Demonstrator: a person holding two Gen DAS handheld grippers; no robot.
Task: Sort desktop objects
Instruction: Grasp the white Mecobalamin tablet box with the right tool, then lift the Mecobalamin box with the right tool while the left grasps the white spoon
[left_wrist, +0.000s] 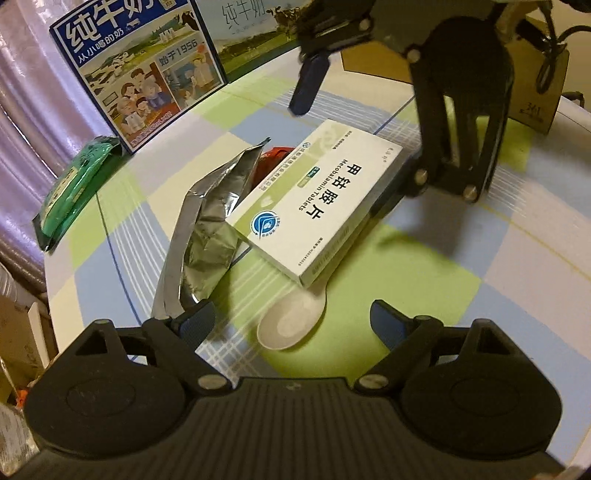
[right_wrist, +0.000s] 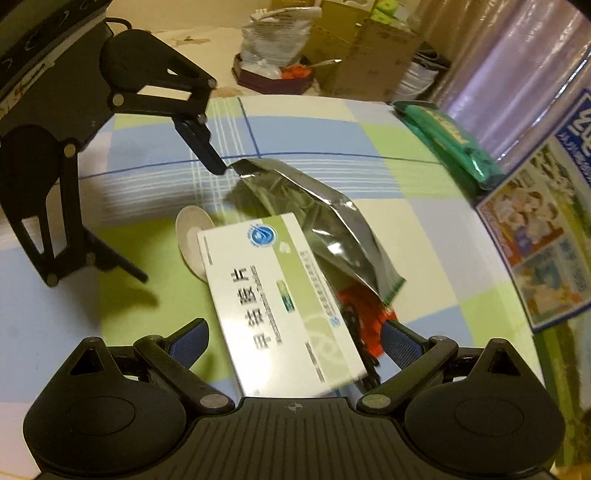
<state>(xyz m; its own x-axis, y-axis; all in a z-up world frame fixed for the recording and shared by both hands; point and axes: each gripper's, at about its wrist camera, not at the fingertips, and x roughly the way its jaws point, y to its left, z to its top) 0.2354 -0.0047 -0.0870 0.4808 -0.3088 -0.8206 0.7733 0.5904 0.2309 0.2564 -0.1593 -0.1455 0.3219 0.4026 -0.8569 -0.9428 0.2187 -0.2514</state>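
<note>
A white-and-green medicine box (left_wrist: 314, 199) and silver foil pouch (left_wrist: 207, 236) lie on blue-green-cream checked cloth (left_wrist: 424, 280).

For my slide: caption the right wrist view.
Open right gripper straddles tablet box lying over spoon and foil pouch.

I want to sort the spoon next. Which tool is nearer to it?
Left. The left tool is open just before the spoon; the right tool straddles the box, at its far end.

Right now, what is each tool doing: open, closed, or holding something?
Left tool: open, holds nothing; one finger touches the silver foil bag.
Right tool: open around the Mecobalamin tablet box, not clamped.
</note>
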